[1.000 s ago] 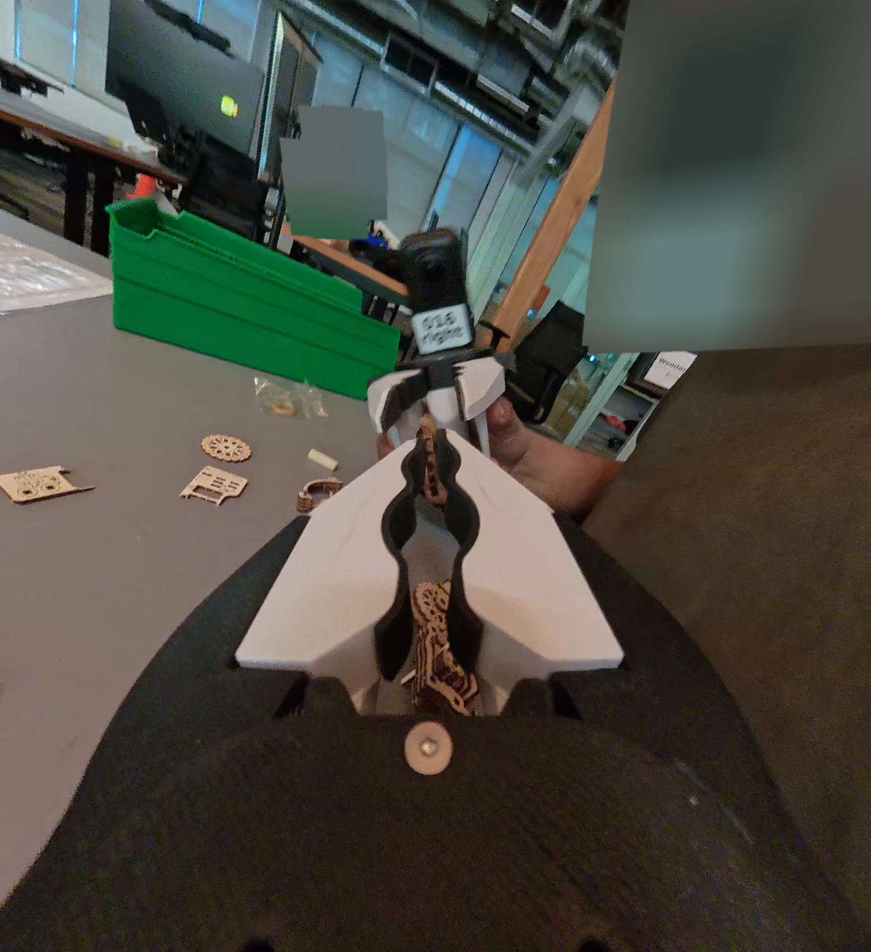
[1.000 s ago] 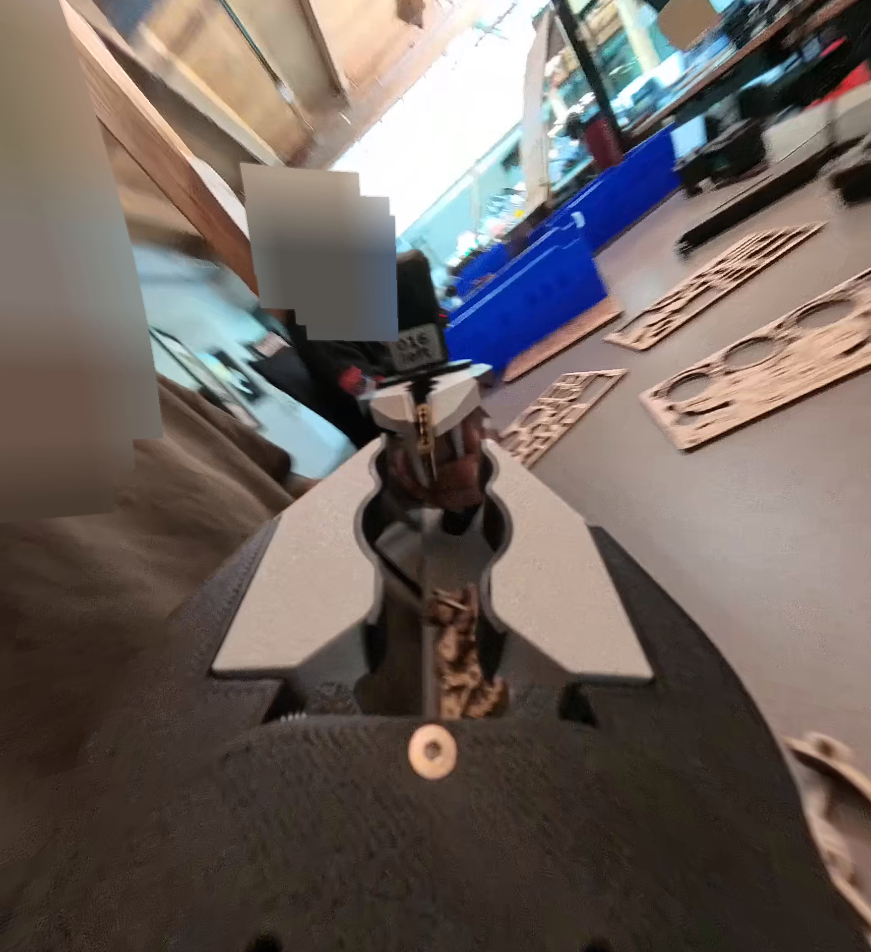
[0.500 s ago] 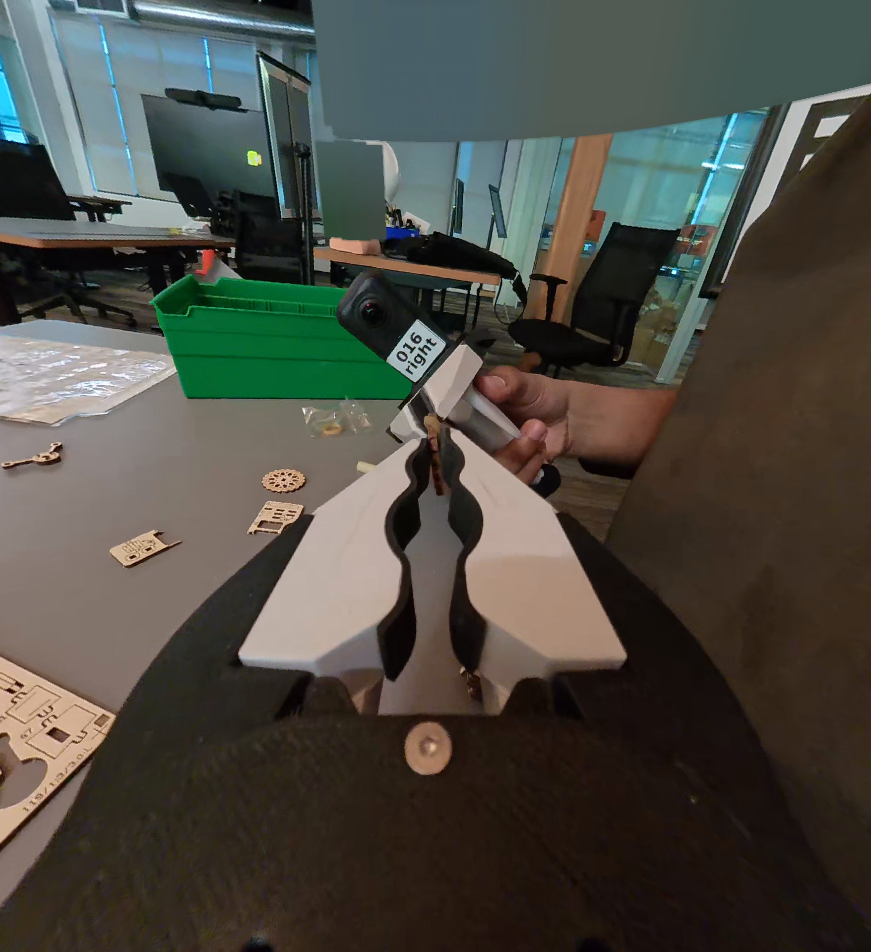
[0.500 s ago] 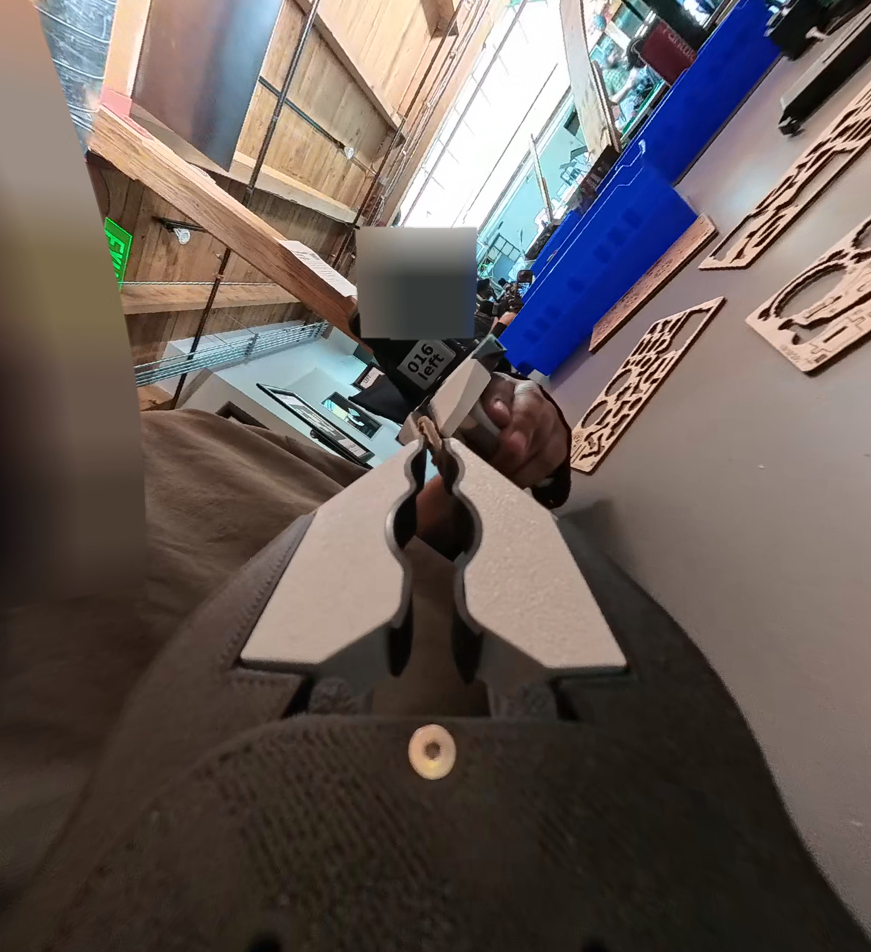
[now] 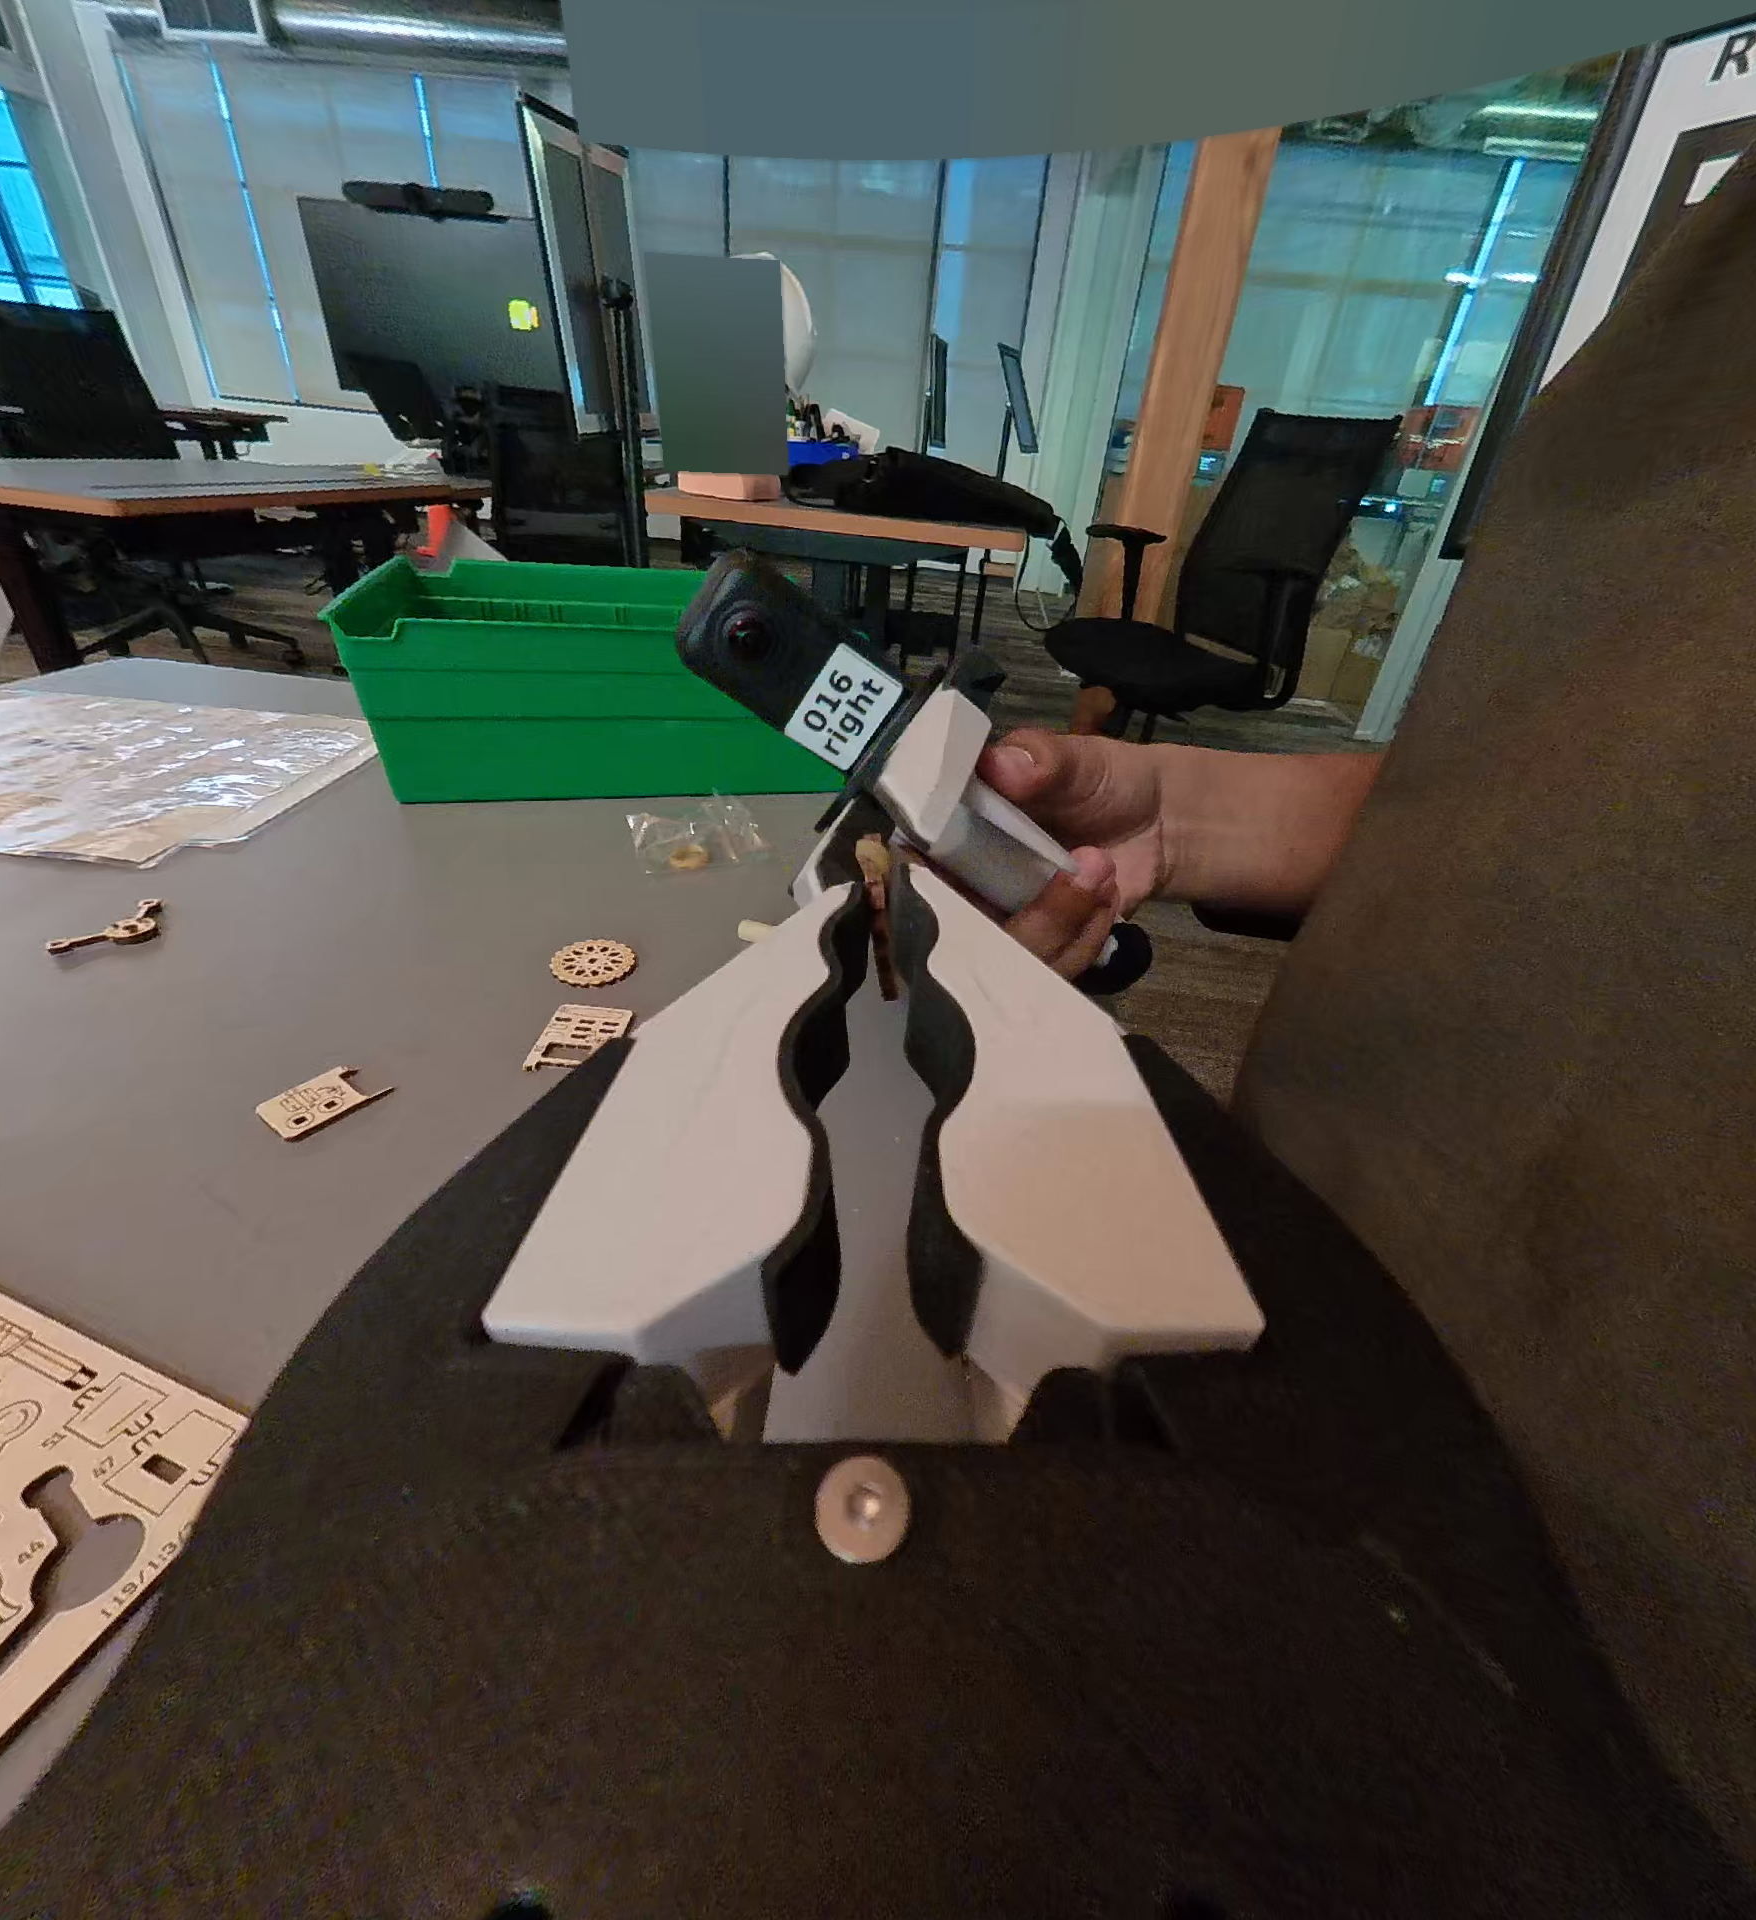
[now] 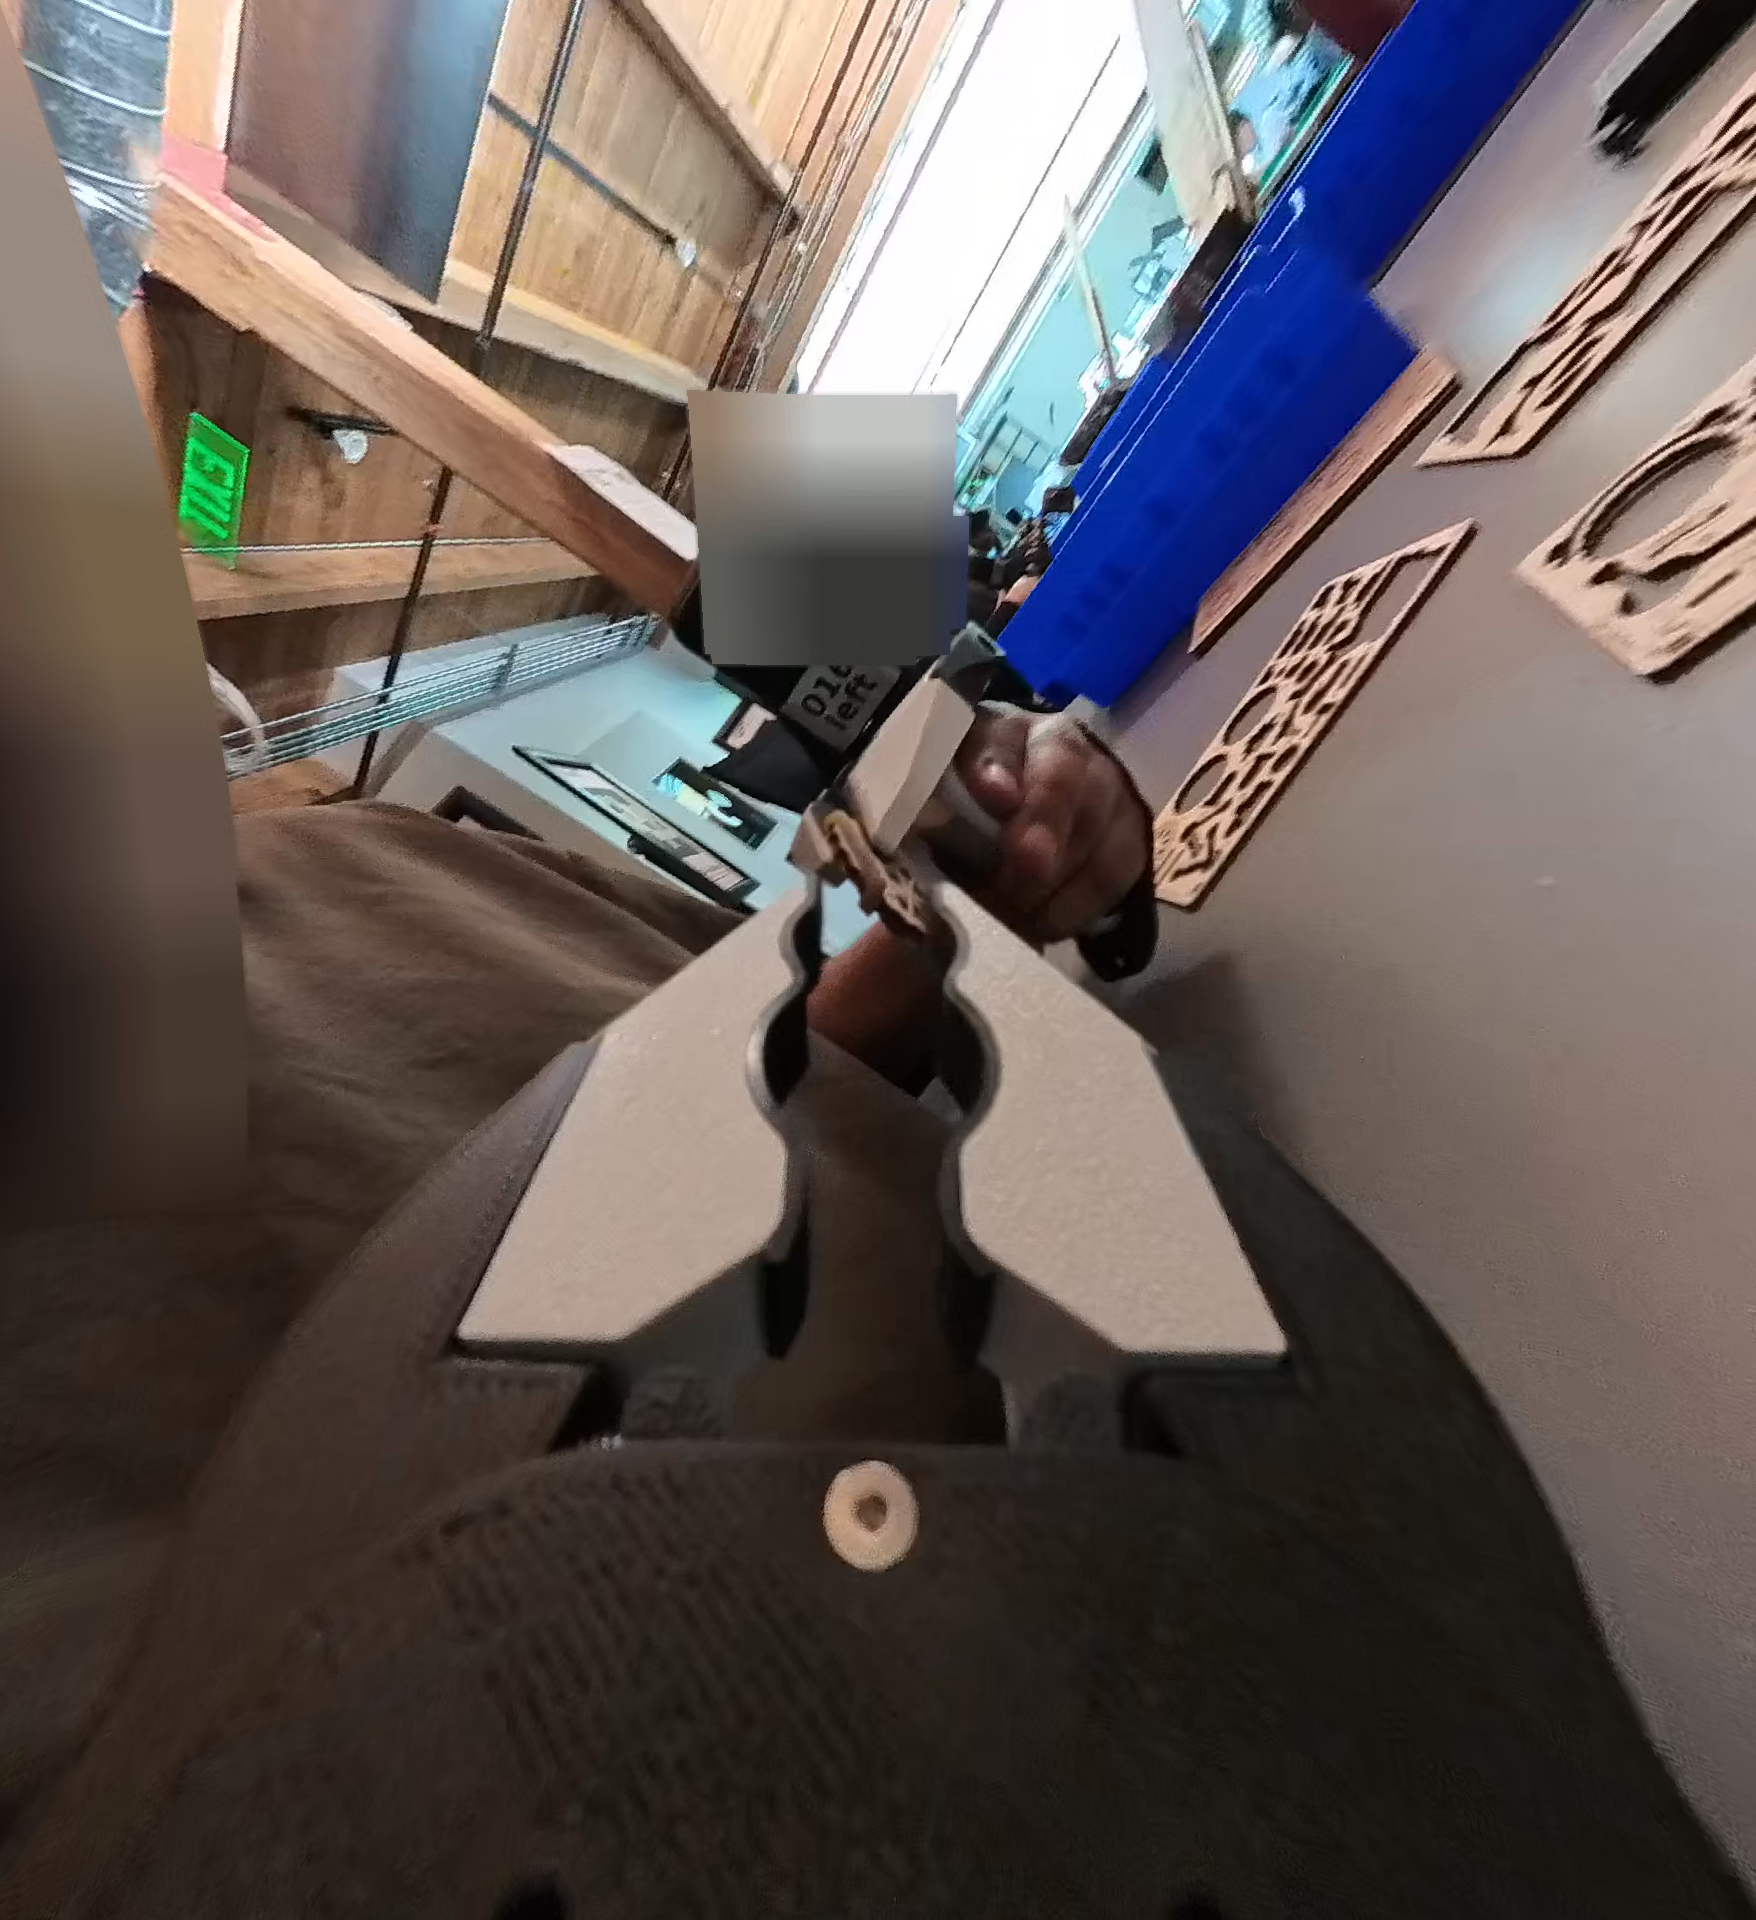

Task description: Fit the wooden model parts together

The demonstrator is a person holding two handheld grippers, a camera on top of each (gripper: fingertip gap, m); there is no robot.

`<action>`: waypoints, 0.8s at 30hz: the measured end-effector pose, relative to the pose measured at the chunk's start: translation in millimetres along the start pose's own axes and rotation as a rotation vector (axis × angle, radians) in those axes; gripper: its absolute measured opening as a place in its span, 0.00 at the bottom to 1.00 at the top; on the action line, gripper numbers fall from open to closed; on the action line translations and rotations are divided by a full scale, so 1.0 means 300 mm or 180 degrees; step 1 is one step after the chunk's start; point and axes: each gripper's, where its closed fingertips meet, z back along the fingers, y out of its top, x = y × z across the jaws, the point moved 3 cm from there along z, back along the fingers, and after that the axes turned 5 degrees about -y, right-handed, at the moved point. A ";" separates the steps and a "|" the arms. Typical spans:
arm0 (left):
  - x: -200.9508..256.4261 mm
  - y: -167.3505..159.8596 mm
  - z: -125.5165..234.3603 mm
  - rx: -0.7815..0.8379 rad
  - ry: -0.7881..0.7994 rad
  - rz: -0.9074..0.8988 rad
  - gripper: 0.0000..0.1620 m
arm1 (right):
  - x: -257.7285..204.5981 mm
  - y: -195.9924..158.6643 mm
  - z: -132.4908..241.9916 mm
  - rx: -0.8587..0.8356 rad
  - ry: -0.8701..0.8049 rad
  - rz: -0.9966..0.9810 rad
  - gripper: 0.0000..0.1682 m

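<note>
Open office in daylight

Daylight is coming through tall windows [image 5: 230, 260] behind dark monitors [image 5: 438, 301]; a black office chair [image 5: 1238, 592] is standing beside a wooden post [image 5: 1180, 395], and timber beams [image 6: 406, 384] are crossing a wood-panelled wall [image 6: 583, 187].

Left gripper [image 5: 884, 940]: 2 white fingers, wavy black pads, black body, 1 silver screw; brown garment.

A small brown wooden part [image 5: 882, 935] stood edge-on between the tips of both sets of jaws; a toothed wheel [image 5: 593, 962] and flat slotted pieces [image 5: 579, 1035] lay on the grey tabletop [image 5: 230, 1039].
</note>
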 end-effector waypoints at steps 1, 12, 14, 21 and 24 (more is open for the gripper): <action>0.002 0.000 0.000 -0.0005 -0.0012 -0.0002 0.01 | 0.003 -0.005 -0.006 -0.0026 -0.0017 -0.0009 0.06; -0.006 0.006 0.010 0.0021 -0.0015 0.0042 0.01 | -0.005 0.019 -0.008 0.0208 0.0031 0.0109 0.04; -0.007 0.004 0.010 0.0008 -0.0021 0.0057 0.01 | -0.005 0.019 -0.007 0.0204 0.0010 0.0146 0.04; -0.009 -0.027 0.001 -0.0165 -0.0010 0.0049 0.01 | -0.005 0.030 0.010 0.0238 -0.0070 0.0265 0.00; -0.017 -0.028 -0.001 -0.0142 0.0013 0.0146 0.01 | -0.004 0.042 0.016 0.0306 -0.0140 0.0345 0.00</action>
